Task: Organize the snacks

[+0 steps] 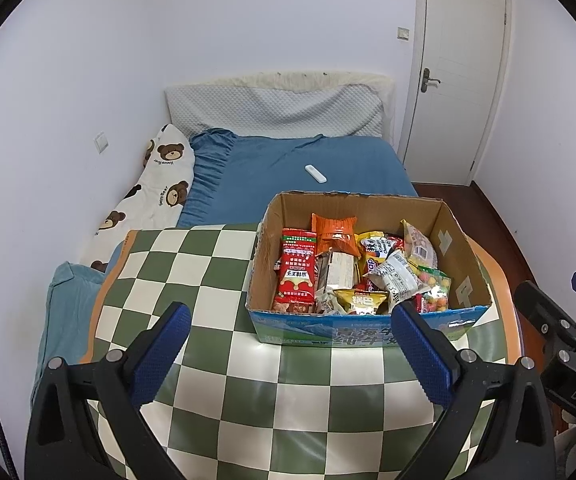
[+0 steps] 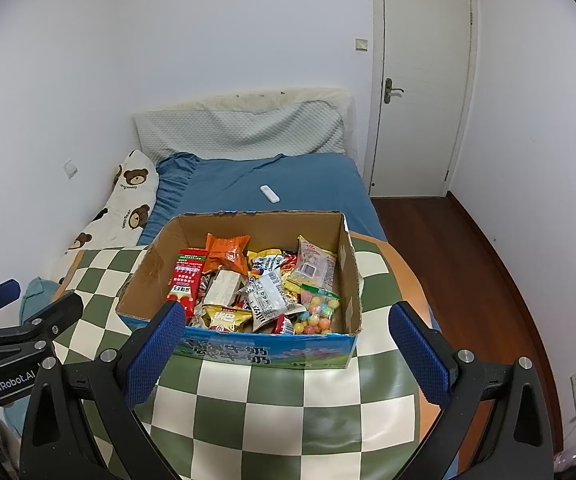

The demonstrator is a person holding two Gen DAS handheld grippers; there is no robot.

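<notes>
Snacks (image 1: 362,270) fill an open cardboard box (image 1: 460,236) that stands on a green-and-cream checkered table (image 1: 223,392), toward its far right part, with a blue bed (image 1: 288,164) just behind it. Inside the box, a red packet (image 1: 296,270) lies along the left wall, an orange bag (image 1: 334,232) sits at the back, a yellow bag (image 1: 362,300) lies near the front wall, and a clear bag of coloured candy balls (image 2: 318,312) rests in the front right corner. The left gripper (image 1: 288,354) hovers over the table in front of the box, its blue-padded fingers (image 1: 165,354) spread wide apart and holding nothing. The right gripper (image 2: 283,354) hangs likewise before the box with its fingers (image 2: 418,354) spread wide and nothing between them. A white remote (image 2: 269,193) lies on the bed, a bear-print pillow (image 1: 155,196) lies along the wall to the left, and a white door (image 2: 424,80) stands shut at the far right.
</notes>
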